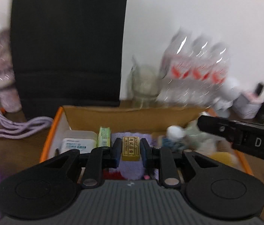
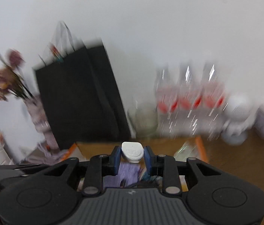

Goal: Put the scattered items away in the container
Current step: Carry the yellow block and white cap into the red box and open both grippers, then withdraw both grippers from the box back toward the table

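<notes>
The left gripper [image 1: 130,151] is clamping a small yellow-gold block [image 1: 130,148] printed with dark characters, its blue pads [image 1: 117,152] pressing on both sides, and is holding it above the open cardboard box [image 1: 124,116] with orange edges. Under the block a lilac cloth [image 1: 132,170] is lying in the box; to the left a white rounded box with a green label [image 1: 78,142] and a light green packet [image 1: 104,136] are sitting inside, and to the right a blurred heap of small items is showing. The right gripper [image 2: 132,157] is gripping a small white cap-shaped item [image 2: 132,151] between its blue pads [image 2: 116,159], over the same box [image 2: 199,146], where the lilac cloth [image 2: 126,172] is showing beneath it; in the left wrist view its black arm [image 1: 244,136] is reaching in from the right. Behind the box a black paper bag [image 1: 68,43] is standing against the white wall [image 1: 206,9], with a shrink-wrapped pack of bottles with red labels [image 1: 195,71] to its right and lilac cords [image 1: 17,126] lying on the brown table [image 1: 10,150] at left. In the right wrist view dried flowers [image 2: 2,75] are standing at the far left, heavily blurred.
</notes>
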Available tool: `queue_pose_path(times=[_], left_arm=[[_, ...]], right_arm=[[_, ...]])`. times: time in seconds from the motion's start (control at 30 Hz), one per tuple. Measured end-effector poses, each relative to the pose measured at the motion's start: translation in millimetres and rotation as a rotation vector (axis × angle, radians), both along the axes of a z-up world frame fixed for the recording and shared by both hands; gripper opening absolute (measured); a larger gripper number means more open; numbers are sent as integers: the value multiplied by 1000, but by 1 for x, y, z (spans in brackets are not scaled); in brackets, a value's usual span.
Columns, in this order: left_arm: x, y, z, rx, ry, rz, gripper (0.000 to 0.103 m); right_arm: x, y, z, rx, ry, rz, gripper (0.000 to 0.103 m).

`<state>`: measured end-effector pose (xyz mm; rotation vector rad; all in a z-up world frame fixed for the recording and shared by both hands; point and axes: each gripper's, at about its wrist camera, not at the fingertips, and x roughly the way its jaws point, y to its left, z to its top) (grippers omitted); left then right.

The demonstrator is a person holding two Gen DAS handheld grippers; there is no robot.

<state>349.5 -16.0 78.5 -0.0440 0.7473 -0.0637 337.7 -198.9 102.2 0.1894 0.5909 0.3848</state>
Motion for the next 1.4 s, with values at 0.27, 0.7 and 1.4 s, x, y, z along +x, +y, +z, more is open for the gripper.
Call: queue_pose_path(times=[0.27,0.7,1.4], left_arm=[[44,7,-39,-42,200,30,37],[-5,31,16,56,220,77,89],[-230,5,32,171,-402,122,103]], right_arm=[[105,39,-63,-108,382,18,26],[69,6,-30,-111,488,-13,73],[-160,-1,-2,-164,-170,-71,94]])
